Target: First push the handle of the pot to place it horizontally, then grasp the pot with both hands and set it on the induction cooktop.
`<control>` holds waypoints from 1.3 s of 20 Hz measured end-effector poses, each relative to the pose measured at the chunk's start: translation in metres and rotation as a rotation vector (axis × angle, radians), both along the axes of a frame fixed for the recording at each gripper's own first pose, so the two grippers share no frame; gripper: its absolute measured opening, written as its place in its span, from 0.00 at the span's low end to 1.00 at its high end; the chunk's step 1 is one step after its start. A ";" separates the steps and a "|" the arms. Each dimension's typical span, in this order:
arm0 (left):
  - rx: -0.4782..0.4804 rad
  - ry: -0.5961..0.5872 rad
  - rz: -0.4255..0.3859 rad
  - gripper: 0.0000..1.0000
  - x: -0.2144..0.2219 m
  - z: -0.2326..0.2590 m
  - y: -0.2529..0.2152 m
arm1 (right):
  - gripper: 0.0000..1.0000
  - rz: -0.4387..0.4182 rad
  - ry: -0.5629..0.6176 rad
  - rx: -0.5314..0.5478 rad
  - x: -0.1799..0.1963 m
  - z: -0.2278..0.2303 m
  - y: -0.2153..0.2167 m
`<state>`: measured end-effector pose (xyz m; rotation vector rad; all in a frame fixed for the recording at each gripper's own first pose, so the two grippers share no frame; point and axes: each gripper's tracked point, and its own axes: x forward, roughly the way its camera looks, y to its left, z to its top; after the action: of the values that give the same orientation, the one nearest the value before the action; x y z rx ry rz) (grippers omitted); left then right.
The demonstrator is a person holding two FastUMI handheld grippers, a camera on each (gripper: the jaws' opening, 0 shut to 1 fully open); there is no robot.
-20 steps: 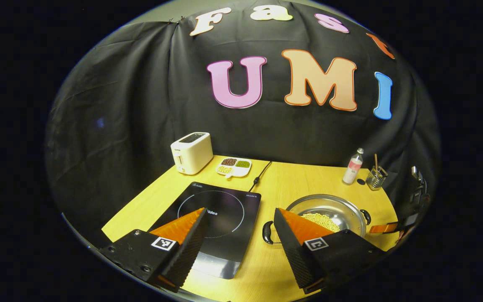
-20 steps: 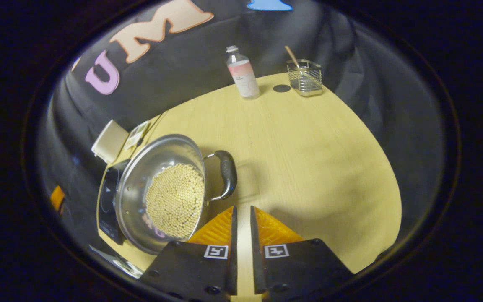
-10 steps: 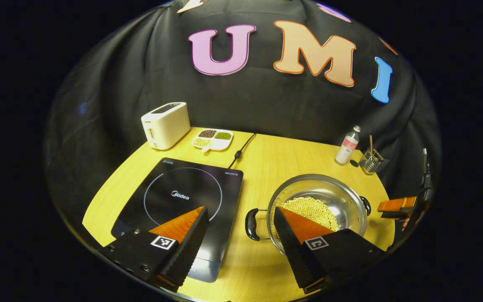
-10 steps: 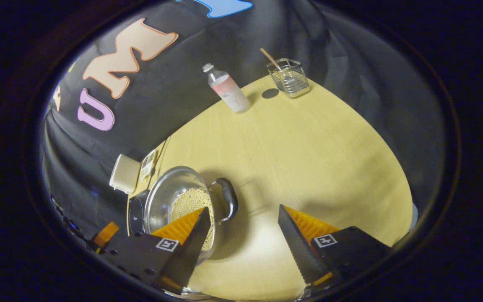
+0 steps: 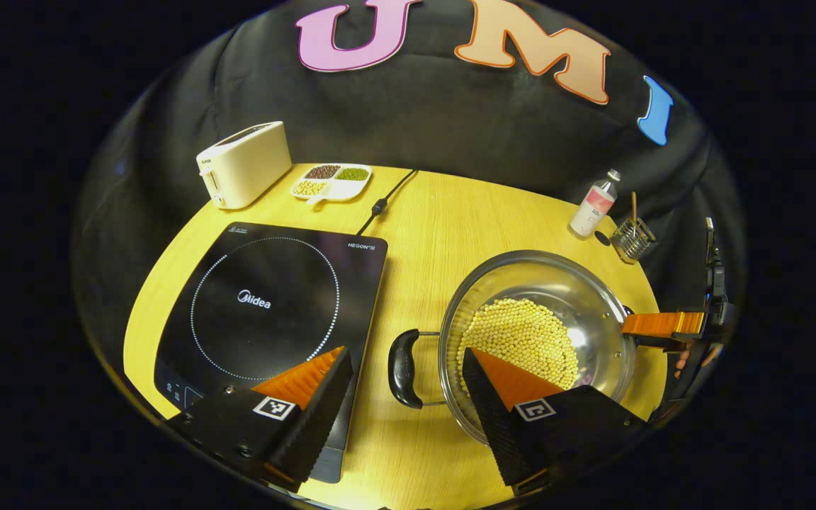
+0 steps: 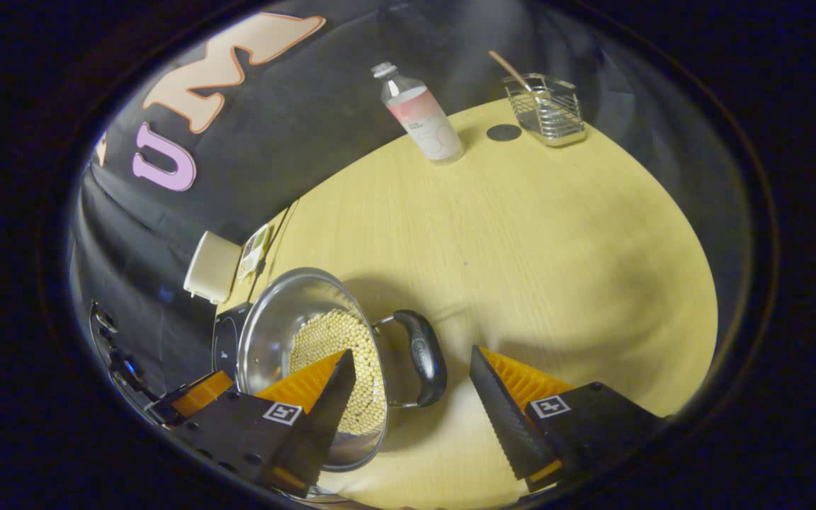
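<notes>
— Left gripper view?
— Left gripper [image 5: 408,354] spread wide above the table [image 5: 450,212], one pot handle [image 5: 402,368] between the fingers, untouched. Pot [image 5: 542,283] of beans just right of the cooktop [image 5: 266,297].
— Right gripper view?
— Right gripper [image 6: 411,358] also wide apart, around the other pot handle [image 6: 426,354], not touching. Pot [image 6: 273,333] on the table [image 6: 521,227]; bottle [image 6: 418,113] and wire basket [image 6: 546,110] far off.

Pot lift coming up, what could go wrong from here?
1. The pot holds loose beans; an uneven two-handed lift could spill them.
2. Both sets of jaws stand open, nothing gripped yet; a shallow bite on a handle may slip.
3. The pot could clip the cooktop edge.
</notes>
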<state>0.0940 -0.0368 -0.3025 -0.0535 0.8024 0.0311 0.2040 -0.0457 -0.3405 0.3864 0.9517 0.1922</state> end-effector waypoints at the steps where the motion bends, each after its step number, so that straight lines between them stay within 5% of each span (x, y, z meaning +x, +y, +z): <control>1: -0.002 0.016 0.001 0.96 0.001 -0.007 0.001 | 0.91 0.008 0.011 -0.003 0.002 -0.005 0.003; 9: 0.055 0.073 -0.027 0.94 0.011 -0.032 0.000 | 0.79 0.048 0.072 -0.021 0.006 -0.032 0.013; 13: 0.038 0.090 -0.086 0.95 0.015 -0.040 -0.021 | 0.82 0.074 0.079 -0.024 0.005 -0.036 0.020; 14: 0.056 0.098 -0.082 0.93 0.014 -0.040 -0.022 | 0.71 0.080 0.084 -0.022 0.005 -0.036 0.022; 19: 0.104 0.100 -0.085 0.91 0.021 -0.047 -0.016 | 0.71 0.092 0.078 -0.054 0.006 -0.045 0.019; 20: 0.102 0.109 -0.081 0.87 0.020 -0.050 -0.014 | 0.58 0.087 0.077 -0.051 0.006 -0.041 0.016; 22: 0.077 0.124 -0.069 0.80 0.020 -0.056 -0.013 | 0.48 0.088 0.087 -0.024 0.006 -0.044 0.019; 26: -0.001 0.131 -0.031 0.75 0.026 -0.068 -0.014 | 0.48 0.111 0.079 -0.020 0.007 -0.044 0.017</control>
<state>0.1197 -0.0508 -0.3703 -0.0406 0.9338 0.0045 0.2108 -0.0289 -0.3849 0.3249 1.0530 0.2696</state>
